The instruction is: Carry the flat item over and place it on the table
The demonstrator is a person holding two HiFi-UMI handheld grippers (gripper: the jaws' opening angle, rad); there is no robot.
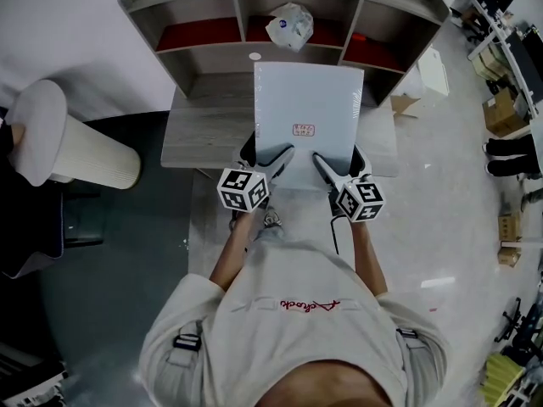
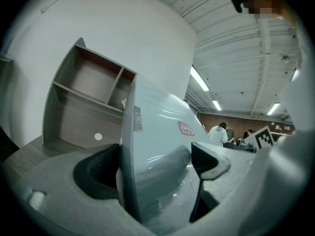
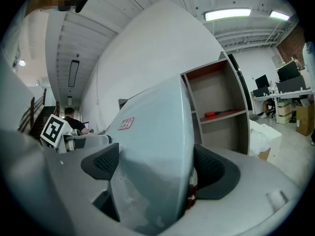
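Table [image 1: 204, 134] below; left claw [image 1: 267, 153], right claw [image 1: 338, 161] grip panel [image 1: 305, 96].

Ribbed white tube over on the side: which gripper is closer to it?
Left. The left gripper, shut on the near edge of the flat pale box, sits on the side toward the ribbed white tube; the right gripper holds the same edge farther from it.

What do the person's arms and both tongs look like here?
Left tongs and right tongs match: pale grey moulded bodies, black textured pads, and a white cube with black square markers behind each. The person wears a cream short-sleeved T-shirt with red script. A thin dark cable seems to hang below the right one.
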